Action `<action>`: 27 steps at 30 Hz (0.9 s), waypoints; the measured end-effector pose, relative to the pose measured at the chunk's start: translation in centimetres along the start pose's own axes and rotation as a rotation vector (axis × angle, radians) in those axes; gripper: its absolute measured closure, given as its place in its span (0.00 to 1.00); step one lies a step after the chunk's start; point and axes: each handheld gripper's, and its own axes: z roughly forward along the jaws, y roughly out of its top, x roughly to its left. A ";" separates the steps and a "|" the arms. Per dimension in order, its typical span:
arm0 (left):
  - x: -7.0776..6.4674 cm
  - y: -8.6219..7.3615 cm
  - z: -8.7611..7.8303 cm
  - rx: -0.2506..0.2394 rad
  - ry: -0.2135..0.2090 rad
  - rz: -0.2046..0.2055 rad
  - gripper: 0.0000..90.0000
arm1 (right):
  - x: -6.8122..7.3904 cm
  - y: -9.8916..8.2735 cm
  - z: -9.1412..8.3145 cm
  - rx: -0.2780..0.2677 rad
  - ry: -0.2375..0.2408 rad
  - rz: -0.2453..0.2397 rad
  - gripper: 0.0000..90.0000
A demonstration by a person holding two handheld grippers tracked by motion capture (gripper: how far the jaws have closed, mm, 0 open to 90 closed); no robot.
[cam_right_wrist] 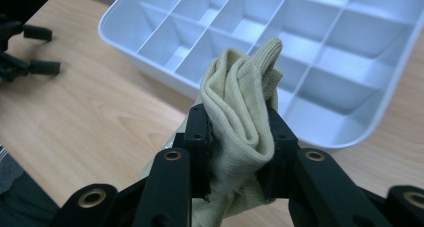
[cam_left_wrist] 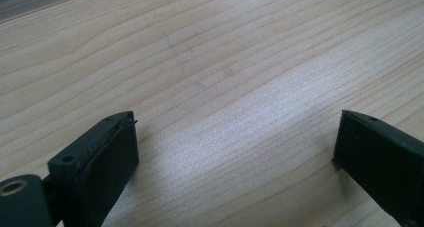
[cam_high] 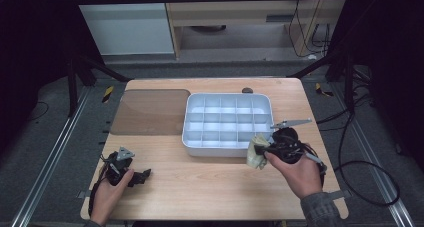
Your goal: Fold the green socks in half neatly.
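Two claws — left claw [cam_high: 144,175], right claw [cam_high: 257,149] — one yellowish folded cloth [cam_right_wrist: 243,107], one white compartment tray [cam_high: 191,118], one brown mat [cam_high: 150,111], one bench [cam_high: 210,187].

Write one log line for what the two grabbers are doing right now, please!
right gripper: shut on folded sock, near front rim of compartment tray | left gripper: open, nothing between jaws, over bare table

right gripper [cam_high: 261,149]: clamps a folded pale yellow cloth [cam_high: 257,153] beside the white plastic compartment tray [cam_high: 227,148]
left gripper [cam_high: 141,176]: jaws apart over the light wooden table [cam_high: 200,179]
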 end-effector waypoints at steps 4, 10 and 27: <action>-0.1 -0.1 0.1 -0.004 -0.003 0.003 0.02 | -1.2 1.1 -1.0 -0.005 -0.027 -0.002 0.79; 0.1 -0.2 0.2 -0.020 -0.007 0.008 0.00 | -2.1 2.8 -2.1 -0.002 -0.059 -0.023 0.79; 0.0 -0.7 0.4 -0.076 0.001 -0.002 0.00 | -3.7 6.0 -2.3 -0.015 -0.161 -0.075 0.78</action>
